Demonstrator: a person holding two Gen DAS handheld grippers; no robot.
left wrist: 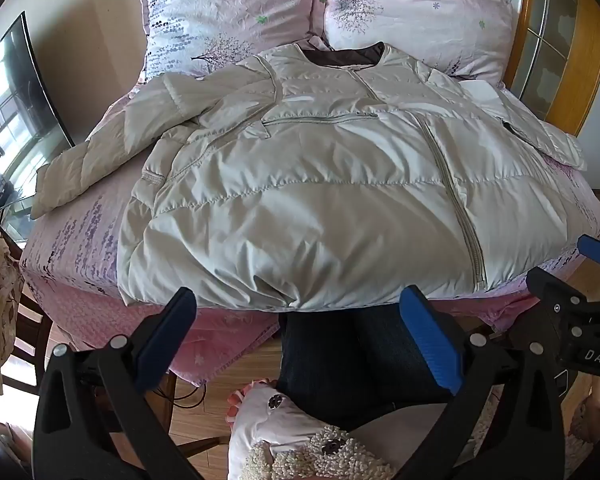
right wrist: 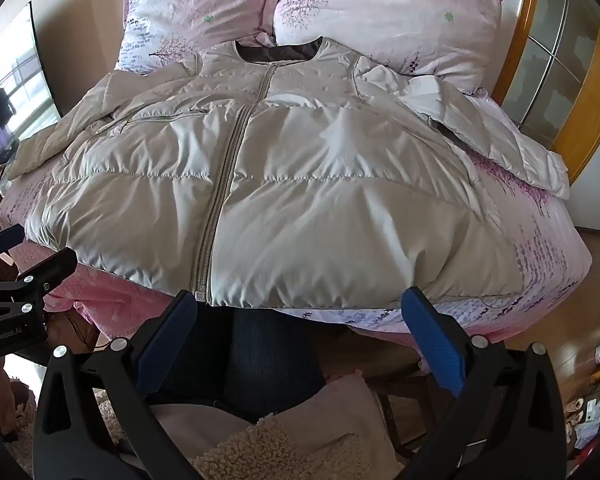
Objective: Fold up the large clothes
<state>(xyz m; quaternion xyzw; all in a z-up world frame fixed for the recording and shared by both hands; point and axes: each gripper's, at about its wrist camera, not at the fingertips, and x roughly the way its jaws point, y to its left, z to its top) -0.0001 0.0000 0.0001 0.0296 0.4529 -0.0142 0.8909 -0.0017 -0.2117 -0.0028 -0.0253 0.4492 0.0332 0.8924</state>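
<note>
A beige quilted puffer jacket lies flat, front up and zipped, on a pink flowered bed. Its collar points to the pillows and its hem hangs at the near bed edge. One sleeve stretches left, the other right. My left gripper hovers open just in front of the hem's left half, nothing between its blue pads. My right gripper stands open before the hem's right half, also empty. Each gripper shows at the edge of the other's view.
Two pink pillows lean at the head of the bed. A wooden door frame stands at the right, a dark screen at the left. The person's dark trousers and a fluffy top are below the grippers.
</note>
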